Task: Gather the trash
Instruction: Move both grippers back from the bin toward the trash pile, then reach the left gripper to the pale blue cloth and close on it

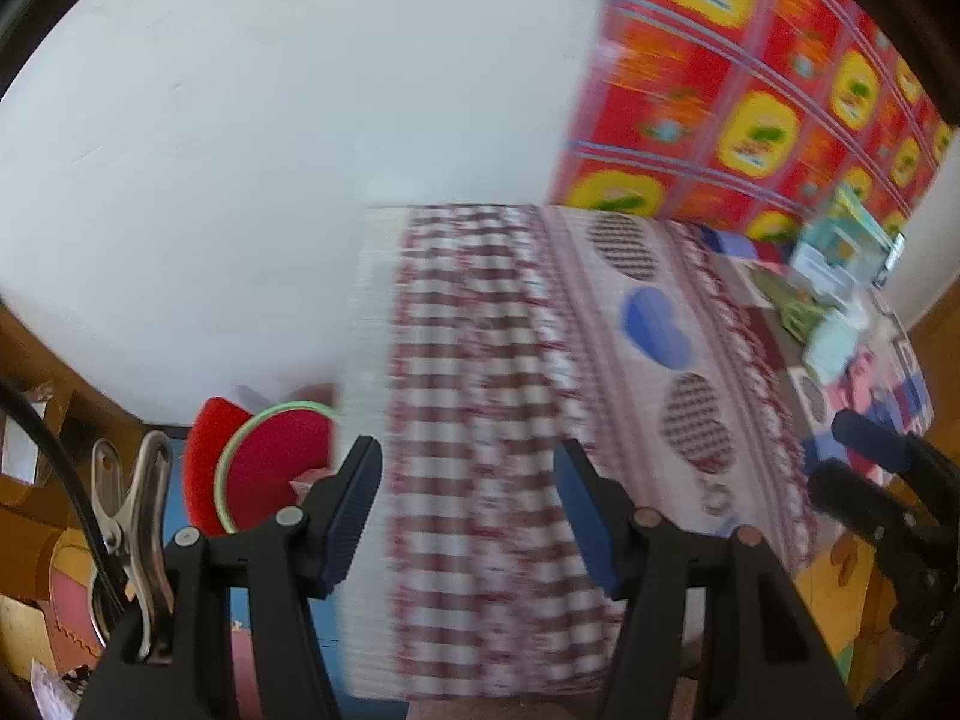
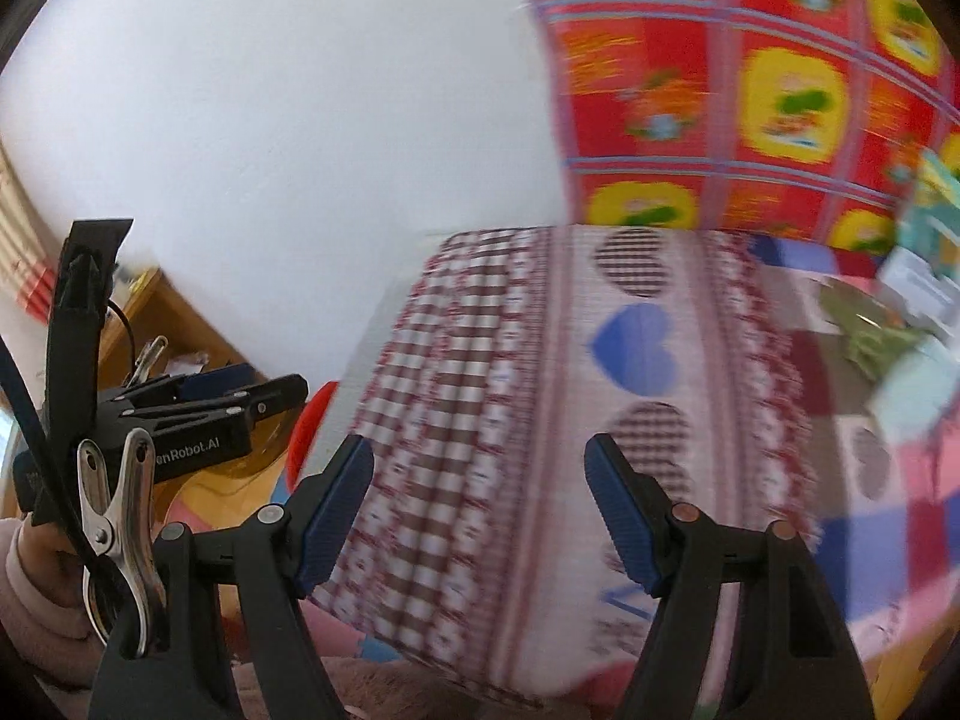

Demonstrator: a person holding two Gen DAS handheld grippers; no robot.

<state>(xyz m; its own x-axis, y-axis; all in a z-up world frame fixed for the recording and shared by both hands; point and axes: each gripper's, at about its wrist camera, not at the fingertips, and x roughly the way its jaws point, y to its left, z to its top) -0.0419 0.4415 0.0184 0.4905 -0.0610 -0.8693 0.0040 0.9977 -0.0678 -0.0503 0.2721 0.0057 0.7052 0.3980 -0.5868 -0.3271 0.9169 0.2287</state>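
Blurred packets and boxes, the likely trash [image 1: 840, 276], lie heaped at the right edge of the left wrist view on the patterned tablecloth [image 1: 480, 360]; their long axes cannot be made out. Left gripper [image 1: 468, 510] and right gripper [image 2: 480, 510] both stand spread wide, empty. A red bin [image 1: 264, 468] shows lower left, its contents hidden.

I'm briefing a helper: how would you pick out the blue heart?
Find the table's patterned cloth. A row of hearts runs along its pale stripe. The blue heart sits between two checked hearts, the only solid-coloured one.
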